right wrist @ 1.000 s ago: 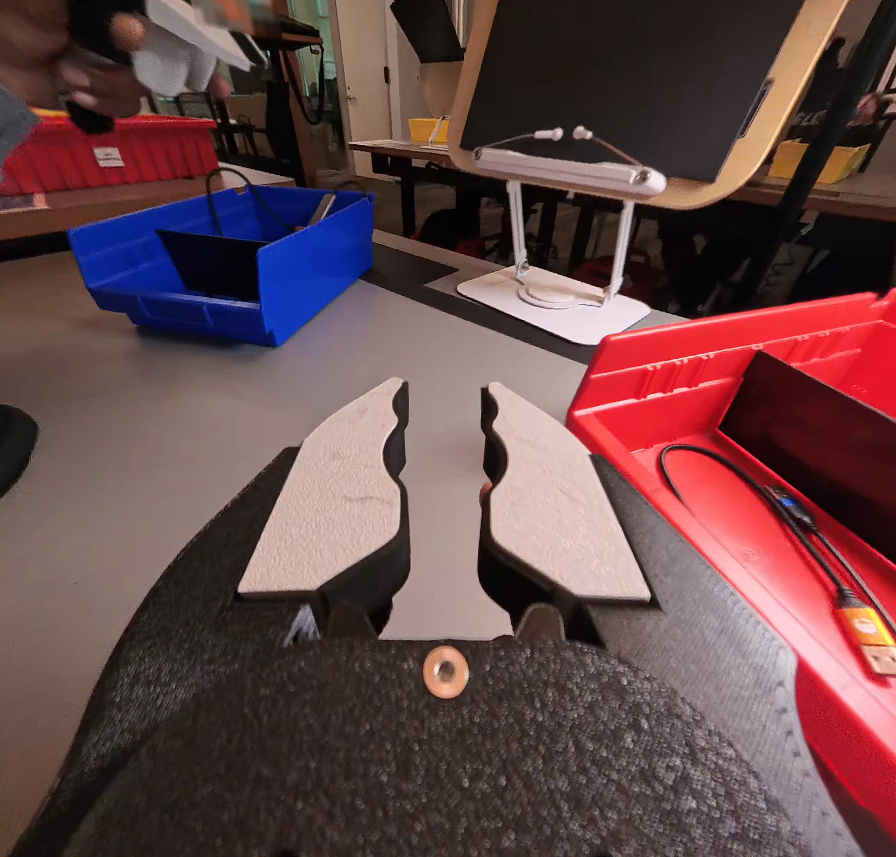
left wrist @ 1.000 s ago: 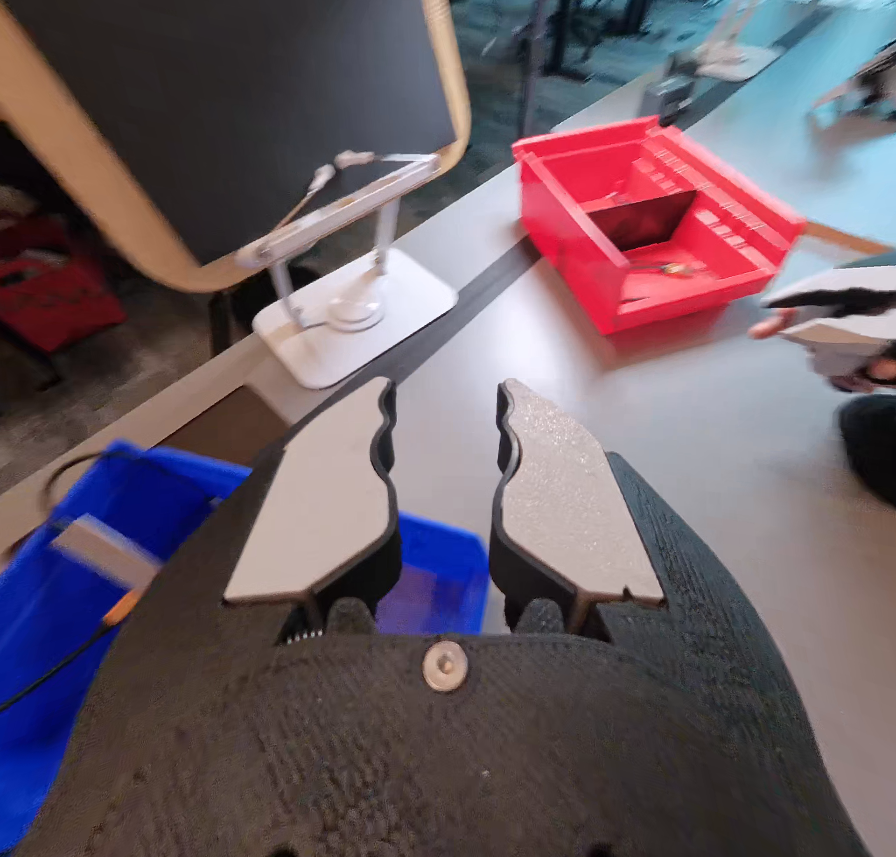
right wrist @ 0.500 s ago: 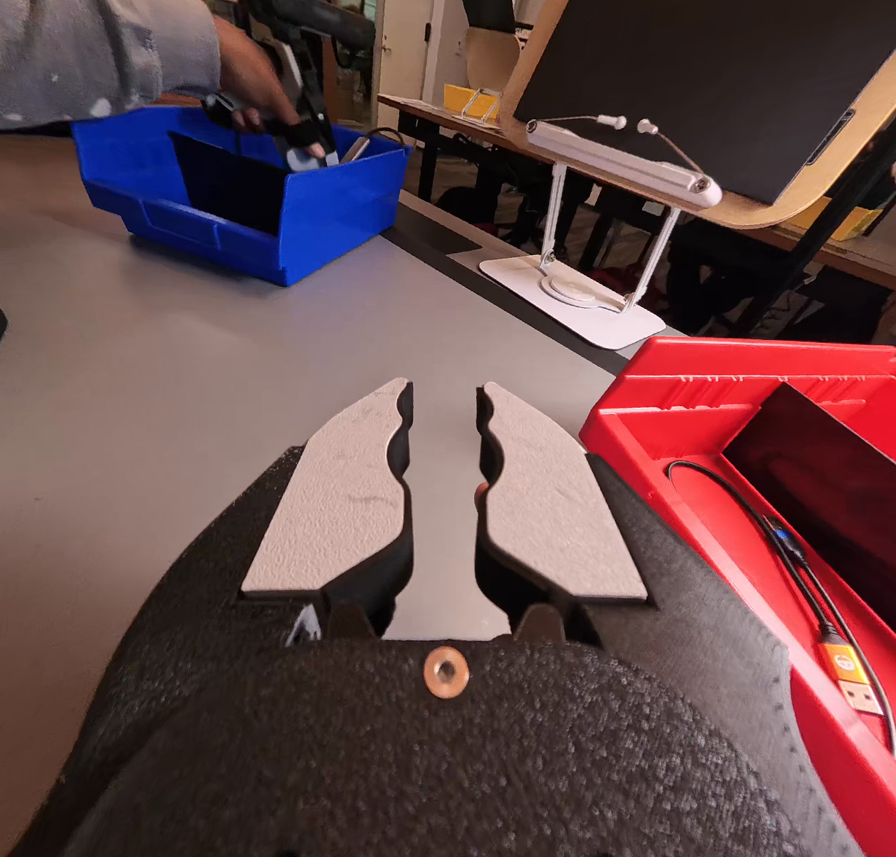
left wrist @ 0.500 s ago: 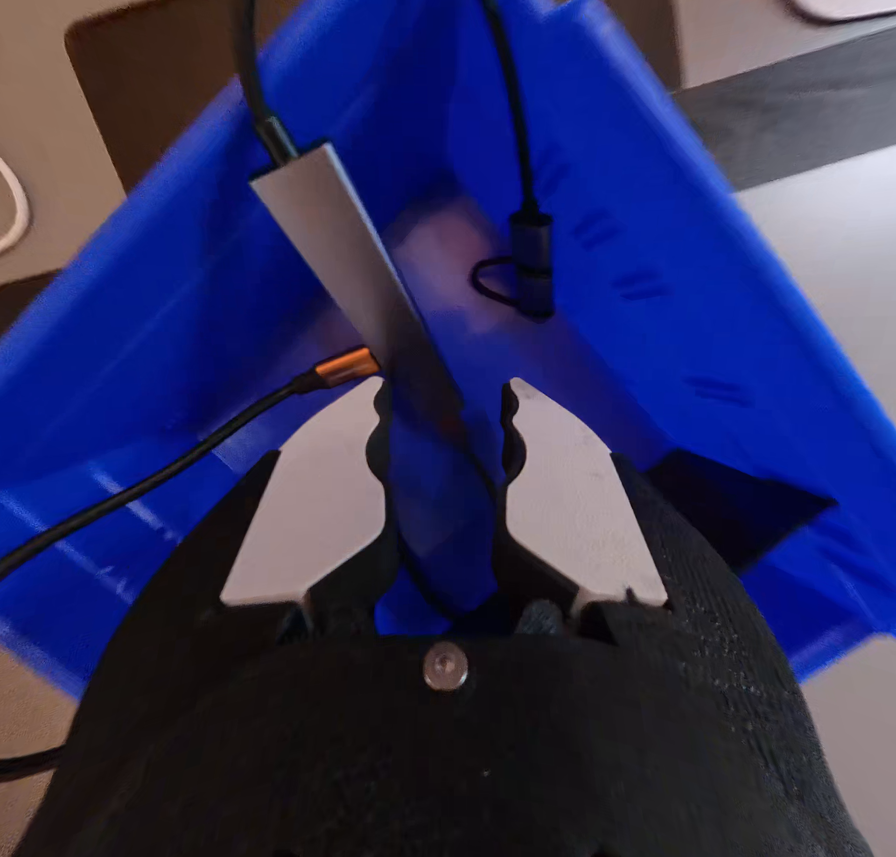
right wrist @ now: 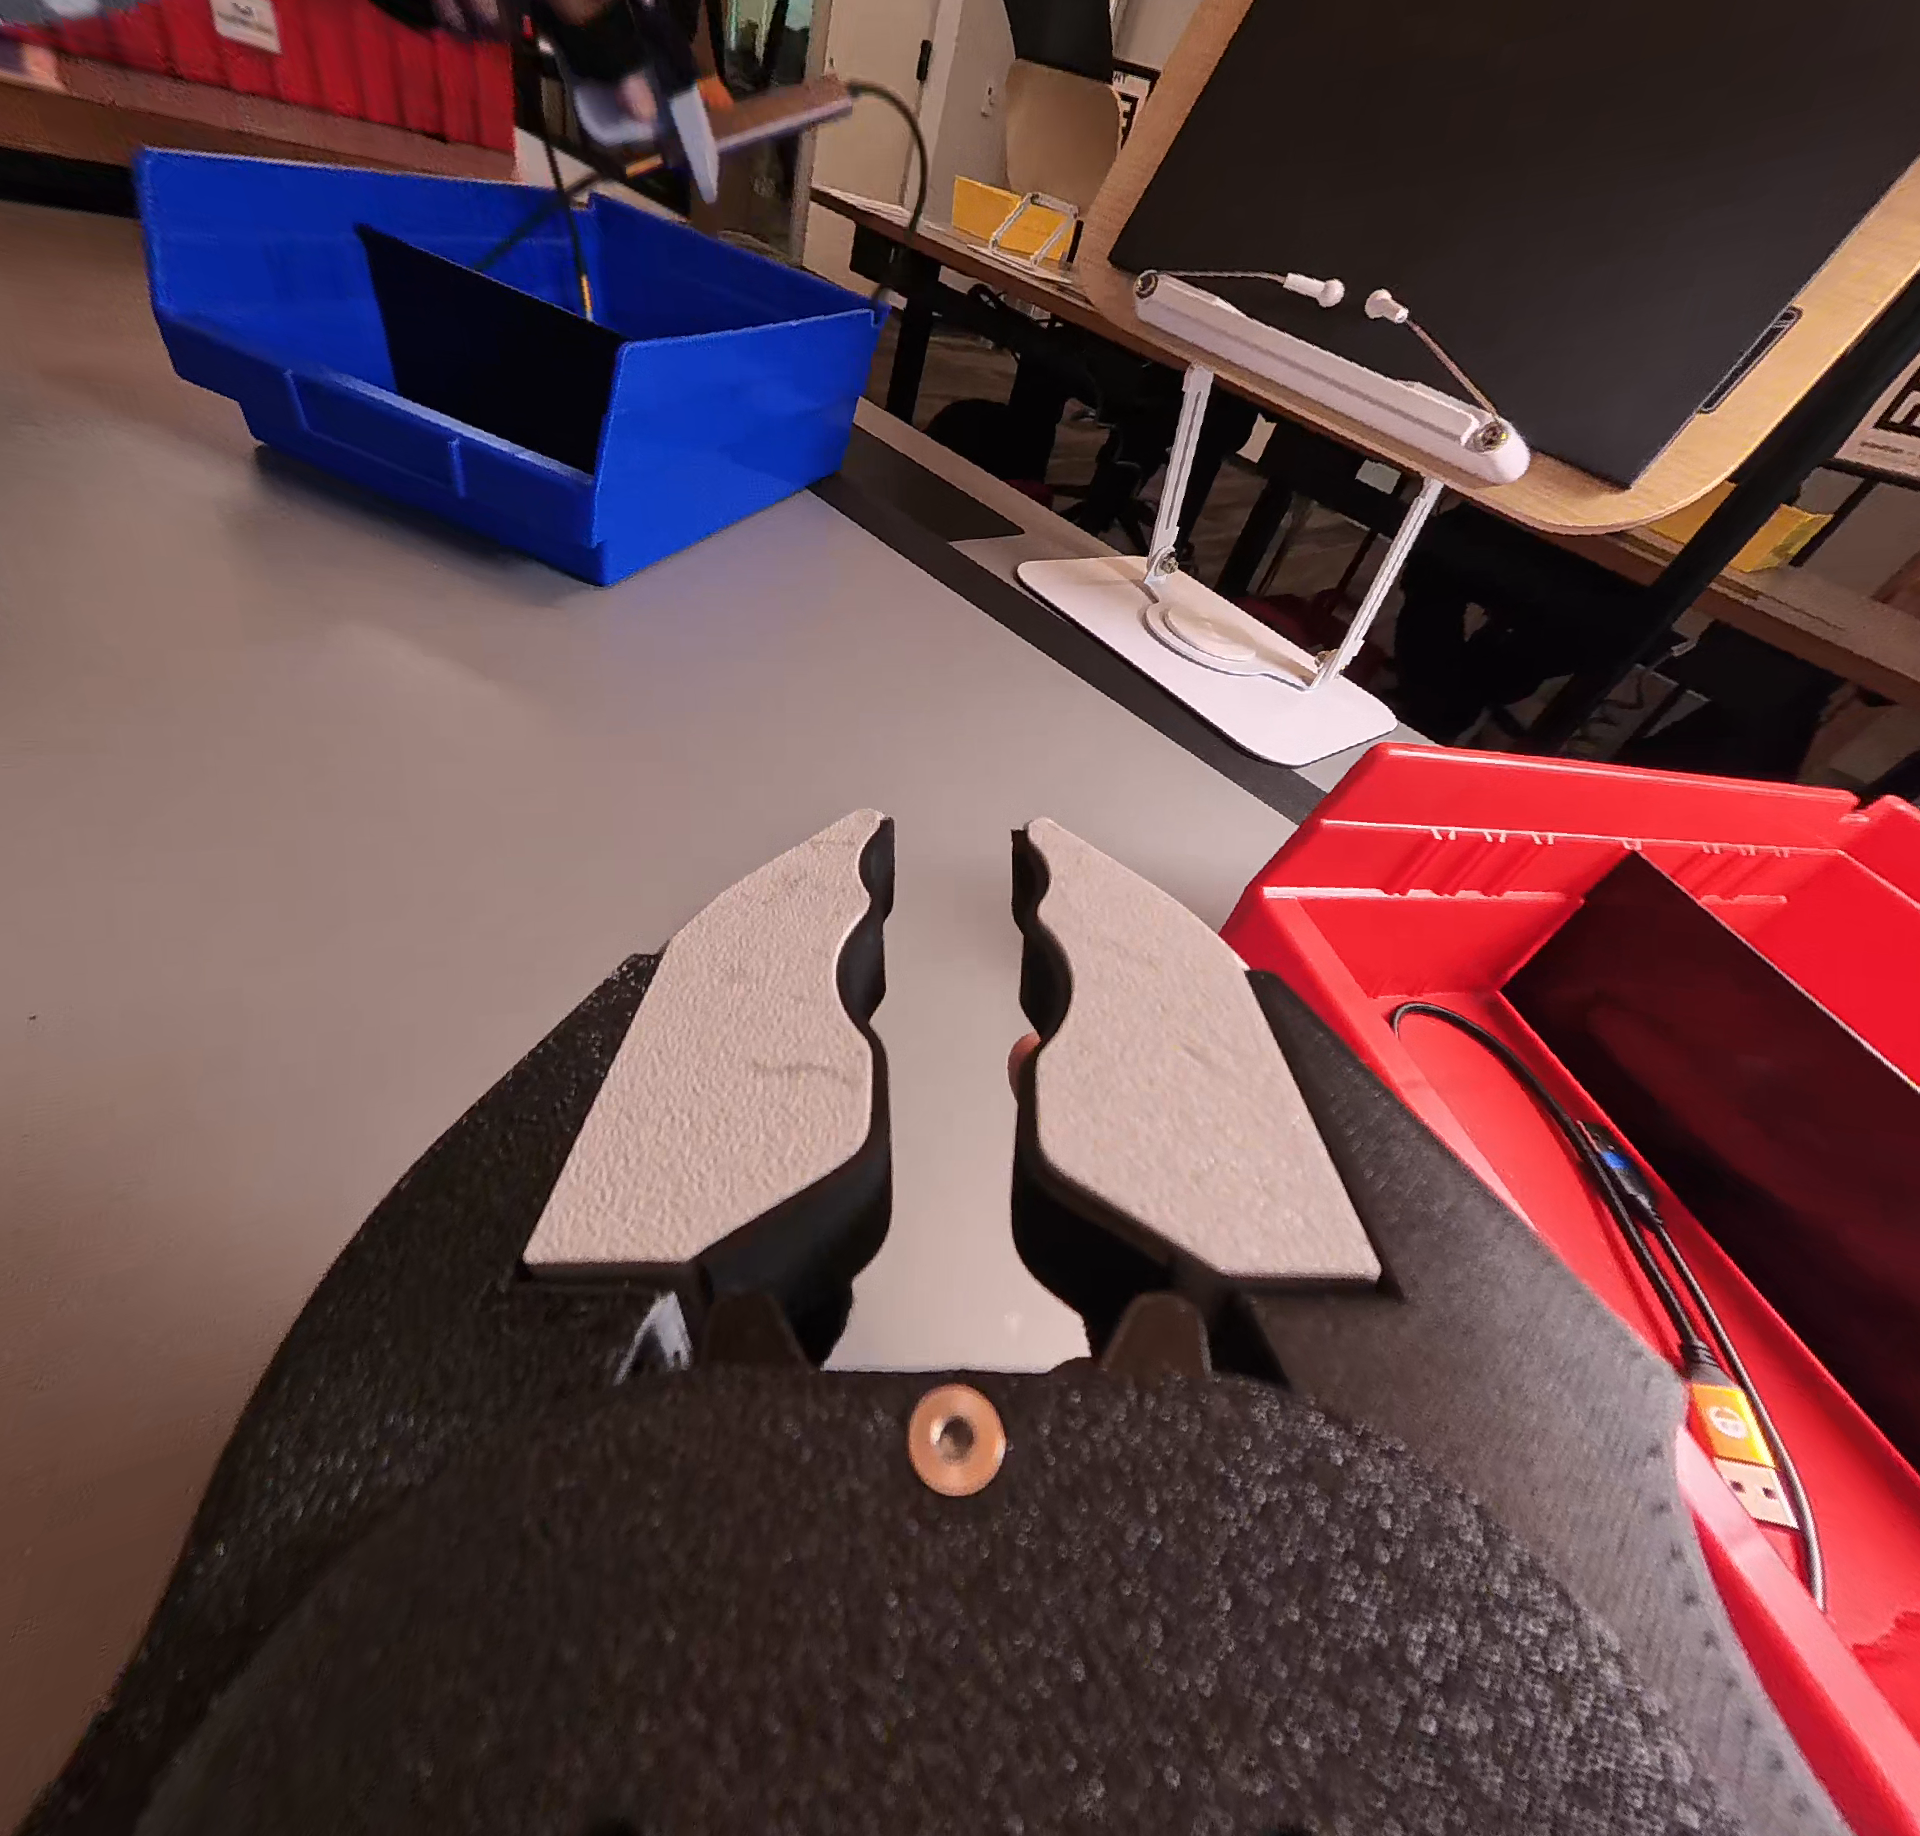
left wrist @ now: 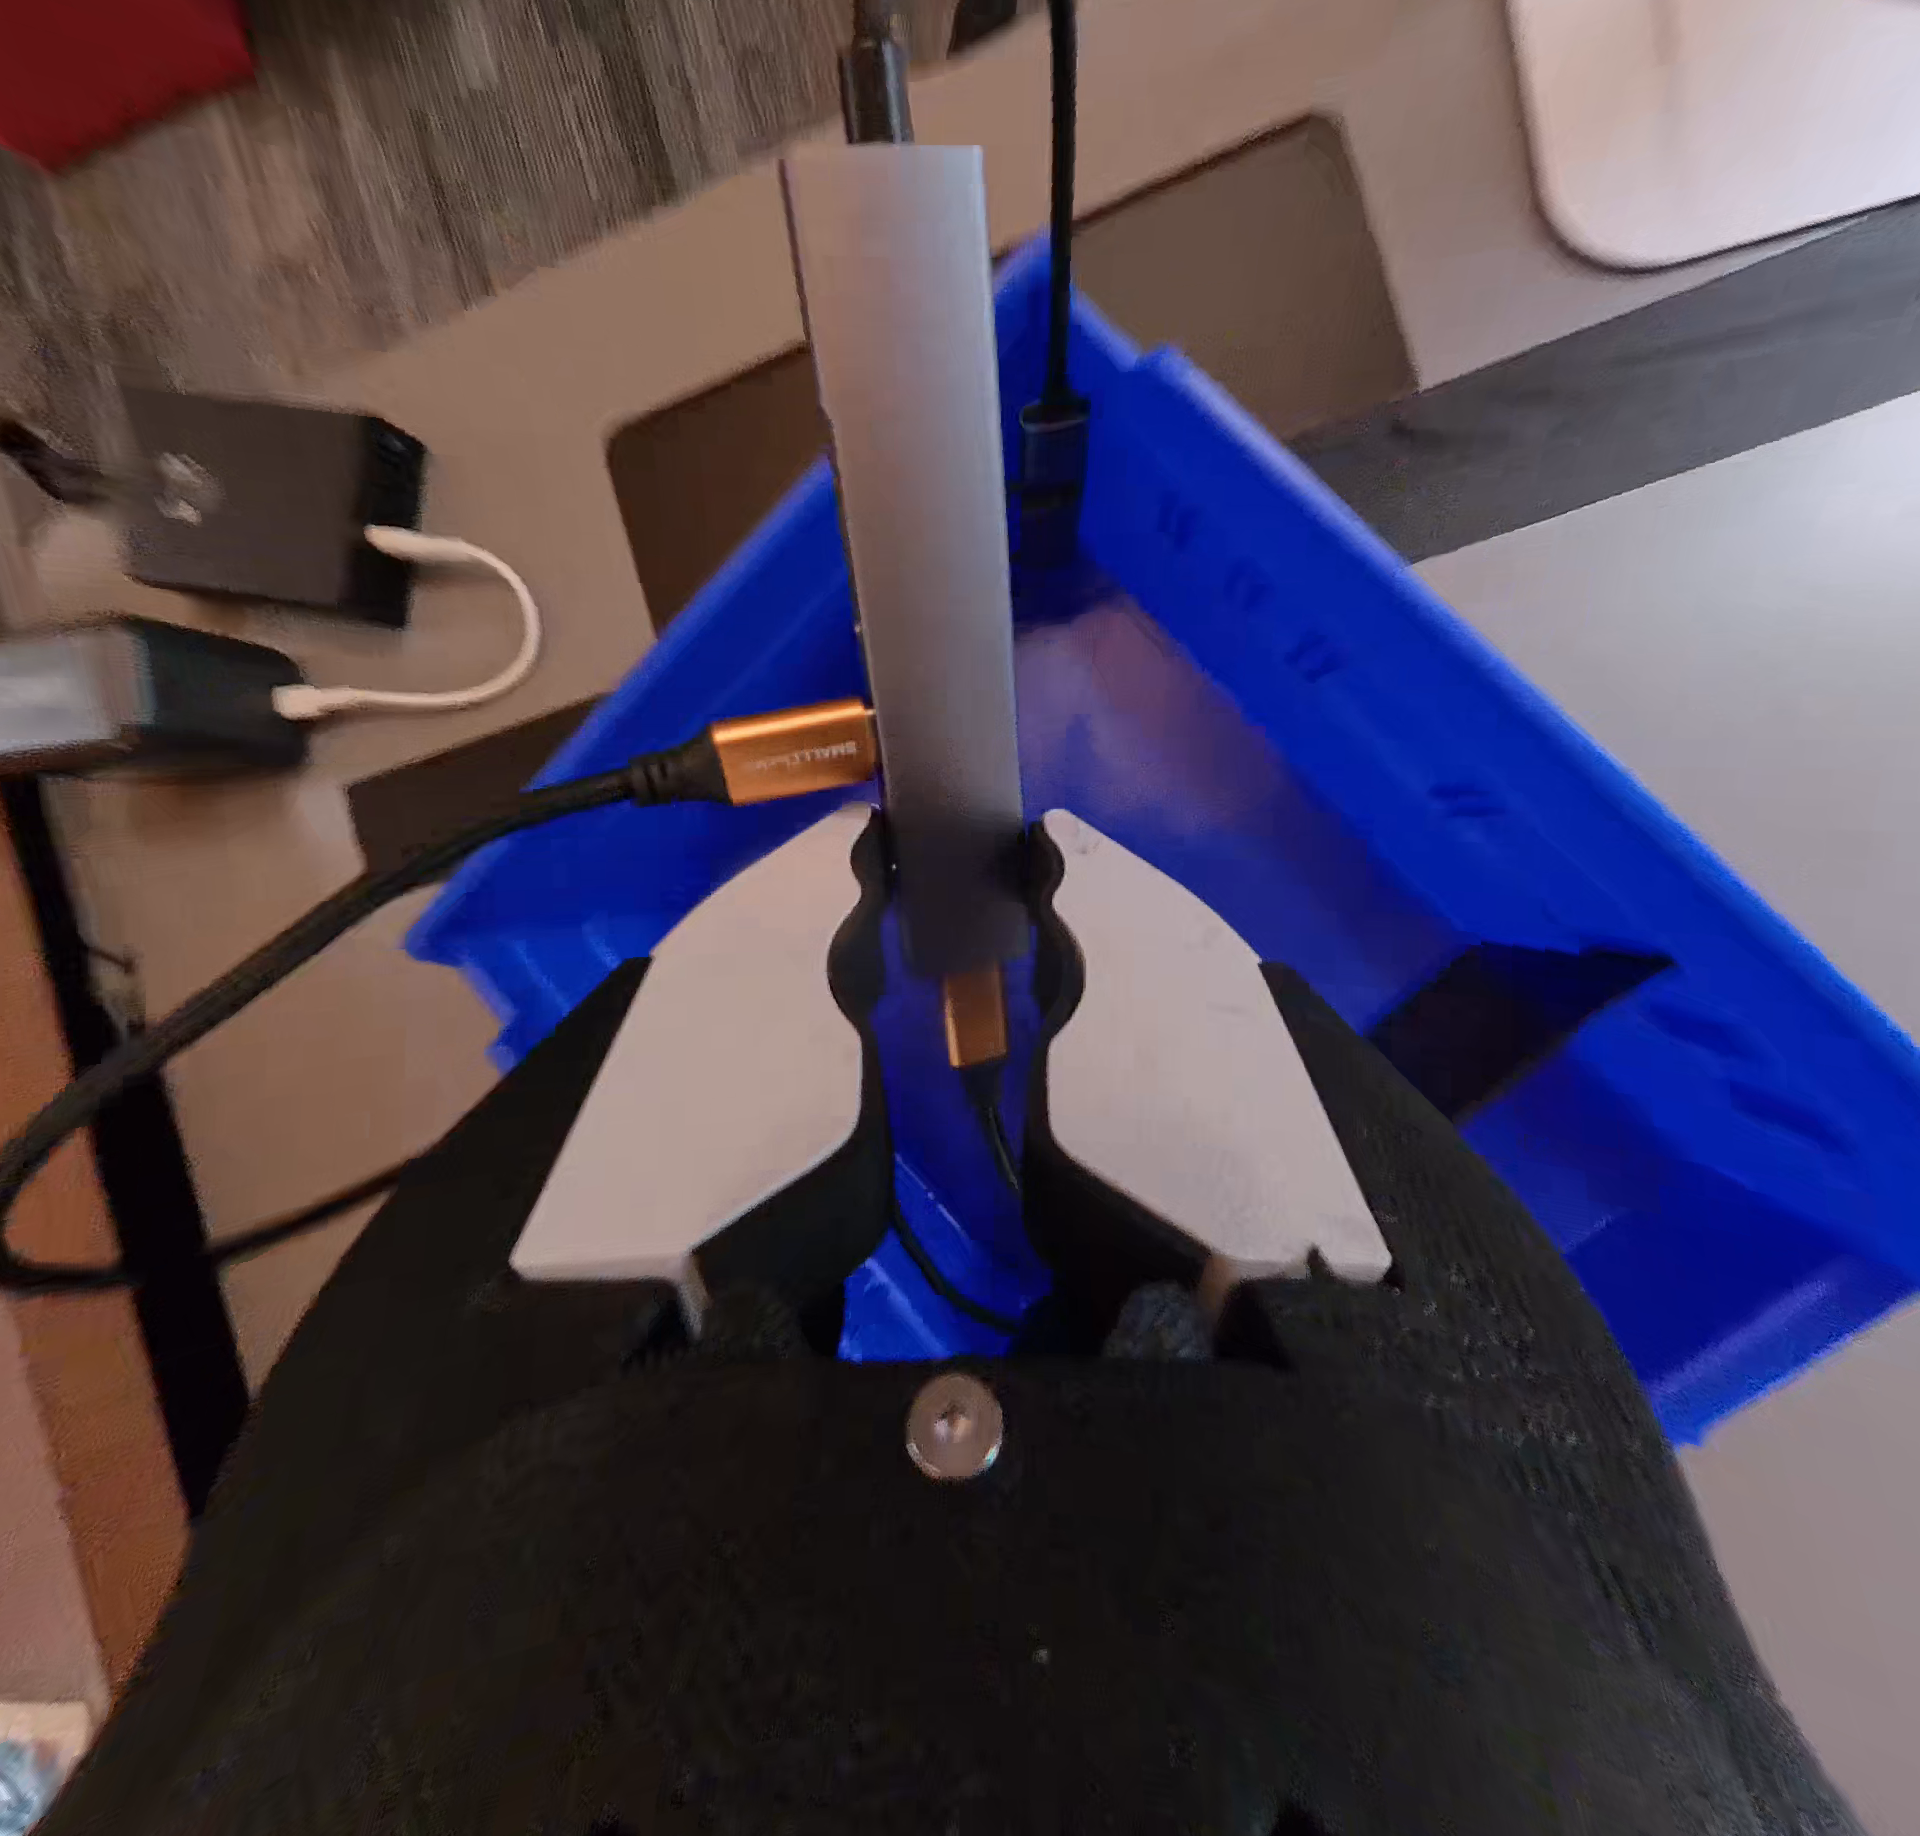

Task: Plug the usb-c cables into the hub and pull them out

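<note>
My left gripper [left wrist: 956, 830] is shut on the near end of a flat grey hub [left wrist: 914, 498] and holds it up over the blue bin [left wrist: 1351, 747]. A black cable with an orange plug [left wrist: 790, 752] sits in the hub's left side. A second orange plug [left wrist: 975, 1017] shows at the hub's near end, between the fingers. A dark-plugged cable [left wrist: 1051, 456] hangs into the bin. My right gripper [right wrist: 951, 830] is open and empty above the table, left of the red bin [right wrist: 1455, 851], which holds a black cable [right wrist: 1621, 1173] with an orange plug [right wrist: 1730, 1433]. The left gripper and hub [right wrist: 790, 113] also show far off.
A white stand [right wrist: 1247, 664] sits at the table's far edge, under a black board with a wooden rim [right wrist: 1558, 176]. The blue bin [right wrist: 727, 404] stands at the far left of the grey table [right wrist: 416, 799]. Black devices with a white cable [left wrist: 270, 508] lie beyond the bin. Left tips to right tips: about 50 centimetres.
My left gripper swung down into the blue bin, closed on the hub and lifted it above the bin with its cables trailing. My right gripper stayed open and barely moved.
</note>
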The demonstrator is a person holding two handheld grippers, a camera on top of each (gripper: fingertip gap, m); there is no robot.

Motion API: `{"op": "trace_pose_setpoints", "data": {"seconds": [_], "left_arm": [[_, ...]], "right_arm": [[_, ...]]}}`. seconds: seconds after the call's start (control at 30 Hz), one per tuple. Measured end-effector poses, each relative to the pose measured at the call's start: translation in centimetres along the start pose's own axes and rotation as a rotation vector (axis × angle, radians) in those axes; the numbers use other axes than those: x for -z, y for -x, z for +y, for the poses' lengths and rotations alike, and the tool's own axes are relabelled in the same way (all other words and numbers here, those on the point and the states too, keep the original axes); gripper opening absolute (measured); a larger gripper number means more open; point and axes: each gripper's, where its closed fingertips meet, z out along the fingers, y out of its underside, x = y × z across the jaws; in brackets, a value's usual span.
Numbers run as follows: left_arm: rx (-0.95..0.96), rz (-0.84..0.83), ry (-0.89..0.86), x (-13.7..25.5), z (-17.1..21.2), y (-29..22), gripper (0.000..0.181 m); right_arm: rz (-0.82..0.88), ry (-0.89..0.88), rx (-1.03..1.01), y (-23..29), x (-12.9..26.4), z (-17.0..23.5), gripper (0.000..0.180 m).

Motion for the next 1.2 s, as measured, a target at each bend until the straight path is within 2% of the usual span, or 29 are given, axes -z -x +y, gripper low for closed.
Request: {"op": "trace_pose_setpoints", "data": {"seconds": [0.03,0.2,0.33,0.5,0.6,0.67,0.77,0.83,0.97,1.07,1.2], "left_arm": [[-0.019,-0.001,-0.047,1.6,-0.7,-0.1,0.026],[-0.129,0.042,-0.312,10.8,-4.4,-2.8,0.025],[-0.240,0.225,-0.552,18.8,-6.6,-9.2,0.025],[-0.359,0.703,-0.833,27.9,-6.7,-20.6,0.025],[-0.449,1.071,-0.915,31.8,-4.3,-26.9,0.025],[-0.512,1.376,-0.919,33.8,-1.6,-30.3,0.025],[-0.579,1.755,-0.857,34.5,2.2,-33.4,0.025],[-0.656,1.922,-0.756,33.5,4.4,-35.0,0.024],[-0.759,2.033,-0.543,30.9,6.7,-37.4,0.025],[-0.841,2.020,-0.472,29.9,8.4,-38.3,0.025],[-0.916,2.002,-0.448,29.7,9.8,-38.7,0.025]], "right_arm": [[0.002,-0.002,0.001,0.0,0.0,0.0,0.021],[0.026,-0.032,0.011,-0.6,-0.3,-1.2,0.021],[0.037,-0.135,0.059,-1.6,-0.3,-6.6,0.021],[0.043,-0.287,0.179,-3.8,0.6,-17.5,0.024],[0.046,-0.386,0.187,-5.7,2.2,-23.2,0.023],[-0.013,-0.430,0.187,-5.8,3.1,-25.0,0.023],[-0.202,-0.446,0.226,-2.9,3.4,-24.5,0.026],[-0.295,-0.436,0.315,-0.4,3.0,-23.0,0.027],[-0.487,-0.346,0.417,3.9,1.9,-20.4,0.033],[-0.671,-0.269,0.420,6.6,2.1,-18.3,0.033],[-0.803,-0.279,0.370,8.3,2.5,-17.7,0.014]]}}
